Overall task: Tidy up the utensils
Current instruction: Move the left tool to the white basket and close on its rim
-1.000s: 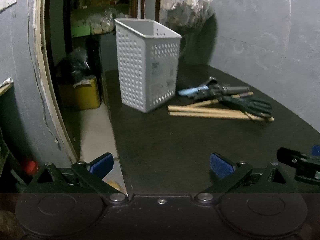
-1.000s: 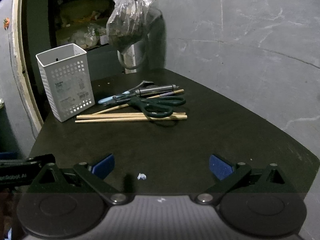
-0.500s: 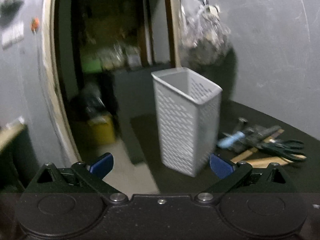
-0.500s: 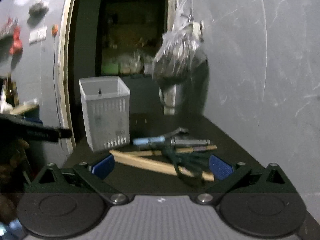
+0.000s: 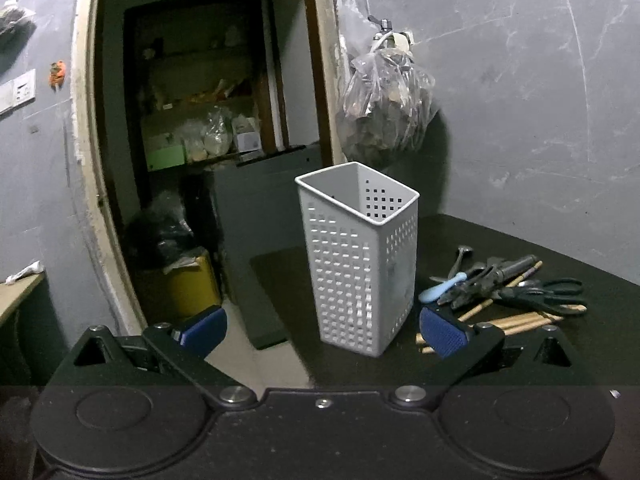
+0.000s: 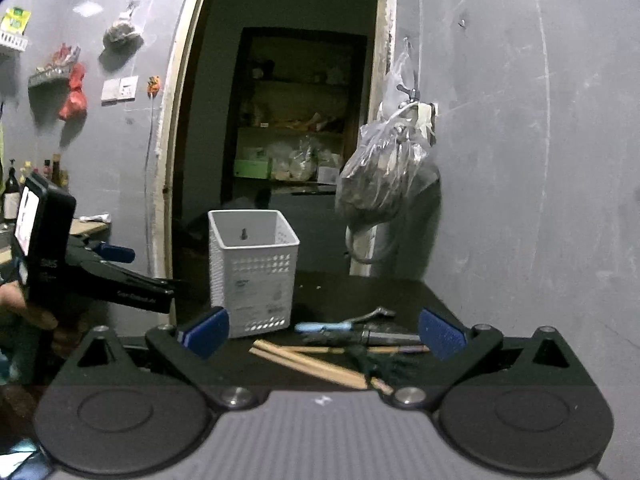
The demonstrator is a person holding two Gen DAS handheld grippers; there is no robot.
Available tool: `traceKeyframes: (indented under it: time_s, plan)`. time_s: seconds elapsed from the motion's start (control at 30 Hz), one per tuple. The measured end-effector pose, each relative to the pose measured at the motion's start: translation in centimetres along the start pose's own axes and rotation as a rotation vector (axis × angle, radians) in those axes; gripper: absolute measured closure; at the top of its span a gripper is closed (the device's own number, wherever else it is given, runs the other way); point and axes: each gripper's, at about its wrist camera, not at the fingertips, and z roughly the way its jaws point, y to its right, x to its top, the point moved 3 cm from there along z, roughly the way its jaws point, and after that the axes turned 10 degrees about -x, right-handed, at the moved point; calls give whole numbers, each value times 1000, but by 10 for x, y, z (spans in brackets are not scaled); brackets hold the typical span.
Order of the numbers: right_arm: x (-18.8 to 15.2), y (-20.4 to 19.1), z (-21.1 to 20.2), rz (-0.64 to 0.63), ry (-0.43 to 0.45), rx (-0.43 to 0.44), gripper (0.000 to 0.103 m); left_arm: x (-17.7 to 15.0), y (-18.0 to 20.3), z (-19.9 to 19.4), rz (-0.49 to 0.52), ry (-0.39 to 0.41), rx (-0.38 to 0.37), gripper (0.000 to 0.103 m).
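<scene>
Black counter [image 5: 520,248] carries everything here: a tall white perforated plastic basket [image 5: 360,264] stands upright and looks empty, and just beside it lies the tangled pile of utensils, dark-handled scissors [image 5: 548,296], wooden chopsticks [image 6: 316,364], a pale blue-handled tool [image 5: 442,289]. Left gripper [image 5: 322,330] and right gripper [image 6: 322,332] both gape wide, holding nothing. The risk: pulling one chopstick could drag the scissors, or nudging could topple that light basket.
</scene>
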Motion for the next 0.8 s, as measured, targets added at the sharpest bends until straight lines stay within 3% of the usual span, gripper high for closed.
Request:
traceKeyframes:
  time_s: [0.13, 0.27, 0.43, 0.6, 0.8]
  plan:
    - [14, 4, -52, -18, 63, -52, 0, 8, -3, -47, 9, 56, 48, 1]
    - [44, 17, -97, 44, 96, -48, 0, 23, -20, -93, -37, 104, 88, 1]
    - [88, 23, -126, 6, 145, -66, 0, 46, -42, -143, -31, 183, 168, 1]
    - [132, 21, -124, -88, 182, -73, 0, 73, -59, -164, -38, 216, 230, 1]
    - [166, 17, -63, -117, 142, -6, 0, 101, -60, -142, -2, 218, 245, 1]
